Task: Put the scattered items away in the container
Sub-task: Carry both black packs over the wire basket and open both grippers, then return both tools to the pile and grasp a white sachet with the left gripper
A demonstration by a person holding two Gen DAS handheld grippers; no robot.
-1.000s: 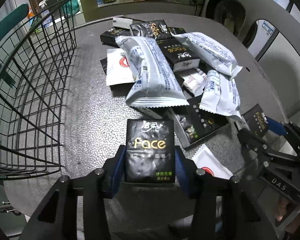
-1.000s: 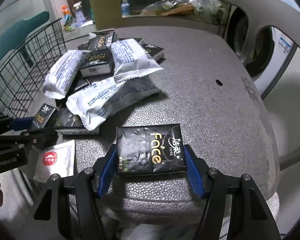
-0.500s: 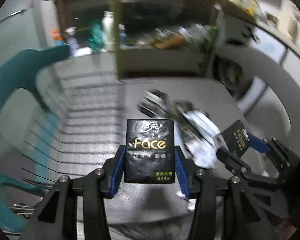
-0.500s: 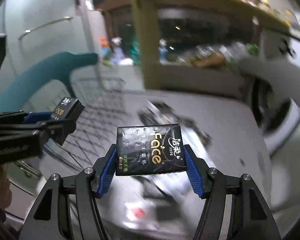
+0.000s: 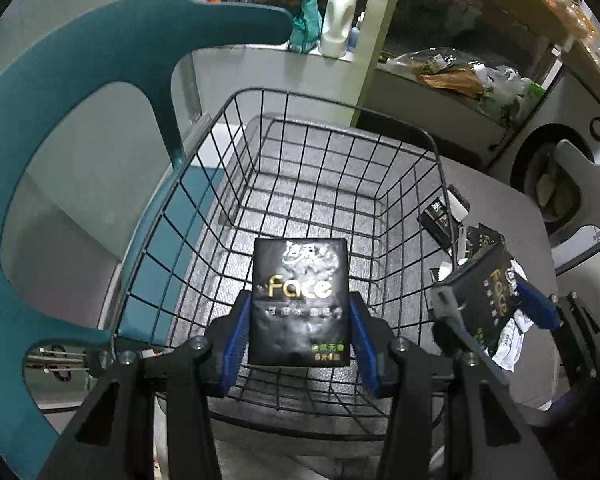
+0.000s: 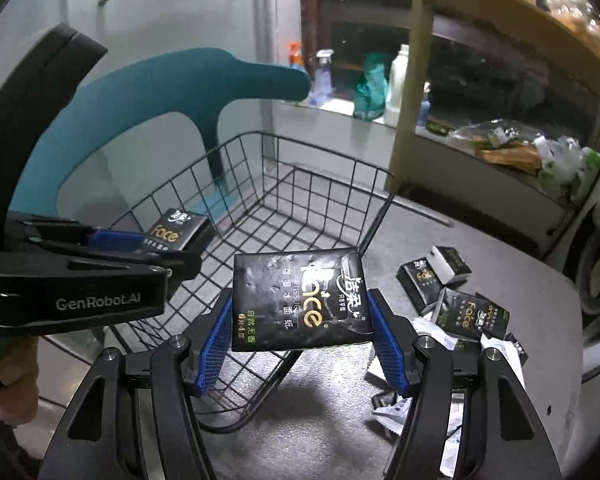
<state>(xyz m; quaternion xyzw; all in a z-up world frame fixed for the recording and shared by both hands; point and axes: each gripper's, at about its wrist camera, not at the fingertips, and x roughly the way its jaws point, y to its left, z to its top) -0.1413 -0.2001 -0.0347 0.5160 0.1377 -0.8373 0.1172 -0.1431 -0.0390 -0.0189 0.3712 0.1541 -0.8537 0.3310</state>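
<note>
Black glossy tissue packs (image 5: 299,300) (image 6: 300,300) pinched in both my fingers, left gripper (image 5: 298,334) over the empty black wire basket (image 5: 400,132), right gripper (image 6: 300,344) at its rim; next I release both inside.

My left gripper (image 5: 298,320) has black arms with blue pads, and the tissue pack (image 5: 299,302) in it is glossy black with gold "Face" lettering and a small green label. My right gripper (image 6: 302,338) shows the same black and blue, and its pack (image 6: 300,300) is black with gold and white print. The wire basket (image 5: 404,184) is a black grid, the table (image 6: 500,264) speckled grey and the chair (image 5: 72,76) teal.
</note>
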